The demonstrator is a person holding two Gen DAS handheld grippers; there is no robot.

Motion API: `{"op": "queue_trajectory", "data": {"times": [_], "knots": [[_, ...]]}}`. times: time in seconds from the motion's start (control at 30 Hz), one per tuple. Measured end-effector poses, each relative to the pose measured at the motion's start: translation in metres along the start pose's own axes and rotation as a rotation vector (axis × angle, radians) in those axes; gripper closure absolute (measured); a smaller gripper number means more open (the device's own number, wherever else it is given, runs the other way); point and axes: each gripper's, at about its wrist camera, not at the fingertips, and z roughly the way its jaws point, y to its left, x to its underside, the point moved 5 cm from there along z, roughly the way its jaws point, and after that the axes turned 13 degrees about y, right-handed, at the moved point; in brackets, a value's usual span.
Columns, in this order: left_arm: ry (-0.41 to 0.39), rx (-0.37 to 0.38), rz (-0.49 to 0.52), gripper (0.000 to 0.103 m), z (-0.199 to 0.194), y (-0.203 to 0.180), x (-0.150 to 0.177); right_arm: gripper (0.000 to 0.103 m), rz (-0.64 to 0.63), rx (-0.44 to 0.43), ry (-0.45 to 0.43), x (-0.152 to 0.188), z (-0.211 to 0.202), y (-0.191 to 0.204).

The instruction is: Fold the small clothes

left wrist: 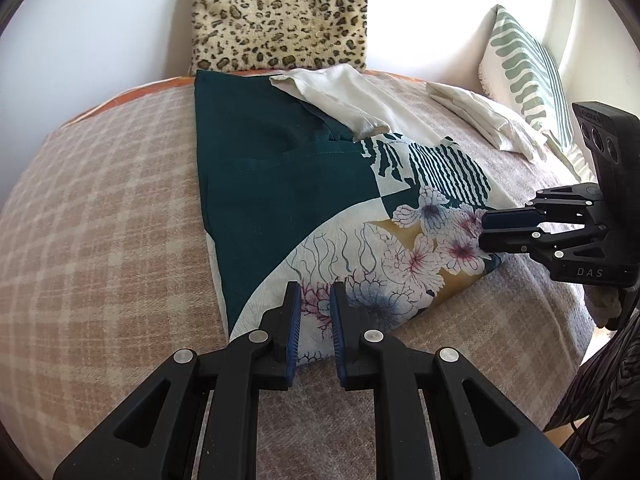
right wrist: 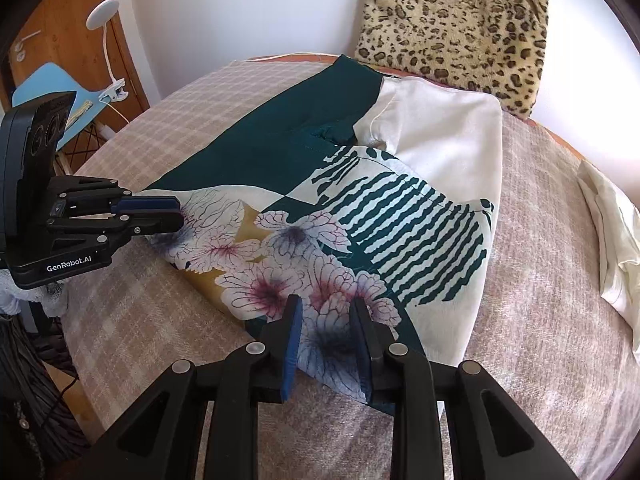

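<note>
We read "DAS" on the right gripper (left wrist: 482, 232) where the left wrist view catches it from the side, and "GenRobot.AI" on the left gripper (right wrist: 178, 212) in the right wrist view. The patterned garment (left wrist: 280, 184), teal with flowers and stripes, lies across the middle of the bed (left wrist: 100, 220), its near hem towards the bed's front edge. Both pairs of jaws sit at that hem with a narrow gap and cloth between the pads; they seem clamped on it, though we cannot be sure. A cream garment (right wrist: 448, 140) overlaps the patterned one's far end beside the leopard-print cushion (right wrist: 452, 32). Only the left view shows the striped pillow (left wrist: 528, 76); only the right shows the clip lamp (right wrist: 108, 40) and blue chair (right wrist: 48, 84). Plaid blanket lies bare towards the bed's left edge.
</note>
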Motion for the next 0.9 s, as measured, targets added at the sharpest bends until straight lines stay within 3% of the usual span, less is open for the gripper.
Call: {"op": "queue_trajectory", "data": {"times": [0.1,0.23,0.43,0.5,0.6,0.8,0.9], "knots": [[0.004,0.009,-0.05,0.081,-0.006,0.014,0.001,0.077,0.05,-0.022,0.013,0.01,-0.007,-0.018],[-0.002,0.005,-0.156,0.081,-0.016,0.043,0.0,0.077,0.138,-0.049,0.014,0.019,-0.016,-0.044],[-0.044,0.055,-0.249,0.072,-0.033,0.076,-0.019,0.071,0.237,-0.058,-0.062,0.012,-0.038,-0.071],[-0.055,0.079,-0.255,0.064,-0.037,0.081,-0.032,0.067,0.26,-0.06,-0.096,0.004,-0.044,-0.077],[-0.082,0.1,-0.238,0.064,-0.042,0.087,-0.054,0.066,0.29,-0.06,-0.126,-0.009,-0.048,-0.086],[-0.17,0.075,-0.312,0.064,-0.05,0.122,-0.103,0.065,0.352,-0.051,-0.175,-0.032,-0.053,-0.107],[-0.173,0.087,-0.34,0.064,-0.047,0.138,-0.131,0.055,0.372,-0.055,-0.21,-0.044,-0.055,-0.12]]}}
